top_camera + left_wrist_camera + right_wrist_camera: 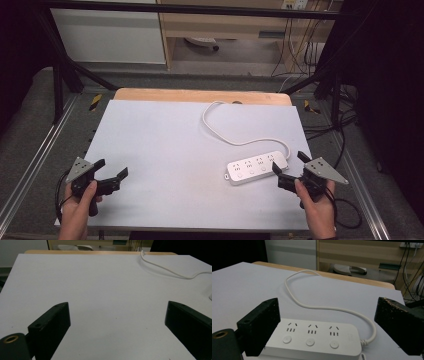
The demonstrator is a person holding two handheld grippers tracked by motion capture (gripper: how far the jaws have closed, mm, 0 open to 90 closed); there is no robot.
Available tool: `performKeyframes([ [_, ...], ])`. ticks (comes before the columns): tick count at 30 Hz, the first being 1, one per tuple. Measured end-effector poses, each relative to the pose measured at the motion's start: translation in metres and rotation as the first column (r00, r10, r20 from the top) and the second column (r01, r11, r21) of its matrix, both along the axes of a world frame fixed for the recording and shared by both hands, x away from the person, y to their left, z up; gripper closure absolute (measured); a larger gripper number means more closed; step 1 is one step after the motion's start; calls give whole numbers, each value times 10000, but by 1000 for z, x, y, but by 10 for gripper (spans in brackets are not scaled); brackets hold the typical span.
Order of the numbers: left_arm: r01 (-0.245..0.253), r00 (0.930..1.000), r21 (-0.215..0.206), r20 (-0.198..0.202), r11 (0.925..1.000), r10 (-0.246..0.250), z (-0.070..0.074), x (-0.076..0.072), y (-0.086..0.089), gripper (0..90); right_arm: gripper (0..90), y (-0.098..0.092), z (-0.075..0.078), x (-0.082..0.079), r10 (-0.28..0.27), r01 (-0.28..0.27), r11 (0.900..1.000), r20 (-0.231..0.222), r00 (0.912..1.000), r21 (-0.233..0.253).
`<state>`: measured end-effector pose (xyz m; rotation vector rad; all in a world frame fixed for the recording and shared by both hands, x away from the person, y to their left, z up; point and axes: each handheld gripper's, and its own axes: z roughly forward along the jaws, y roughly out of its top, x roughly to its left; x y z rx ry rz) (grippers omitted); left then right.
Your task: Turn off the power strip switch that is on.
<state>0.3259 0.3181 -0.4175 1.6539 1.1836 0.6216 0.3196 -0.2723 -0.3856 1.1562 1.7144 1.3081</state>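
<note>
My left gripper (111, 168) sits at the near left corner of the white table (165, 150), held in my left hand (77, 210). Its jaws stand wide apart with nothing between them; in the left gripper view they frame bare tabletop. It is well apart from the work and, in my judgement, idle for now.

Moving right, the white cord (225, 132) loops from the far edge of the table, near the wooden strip (200, 95), and runs down to the power strip (256, 166). The strip lies flat on the right half of the table, sockets and round buttons facing up, its cord entering at the far right end.

My right gripper (289, 163), in my right hand (316, 205), hangs just beside the strip's right end. Its jaws are released and spread wide; in the right gripper view the power strip (317, 338) lies below and between them, not yet touched as far as I can tell.

Assessment: the step in hand is the approach to the strip, before any grasp. The next move calls for lowering the right gripper so the jaws straddle the strip's narrow width, clear of the cord's strain relief (364, 342), then closing squarely so the smooth casing does not skid.
</note>
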Motion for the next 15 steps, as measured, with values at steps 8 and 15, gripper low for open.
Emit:
performKeyframes([
  [8,-15,10000,-19,11,10000,15,0,0,0,59,68,-19,-8,1,-307,308,9995,-310,9990,10],
  [15,-1,10000,-17,19,10000,1,0,0,0,59,71,-27,-21,5,-294,297,9996,-686,9972,37],
])
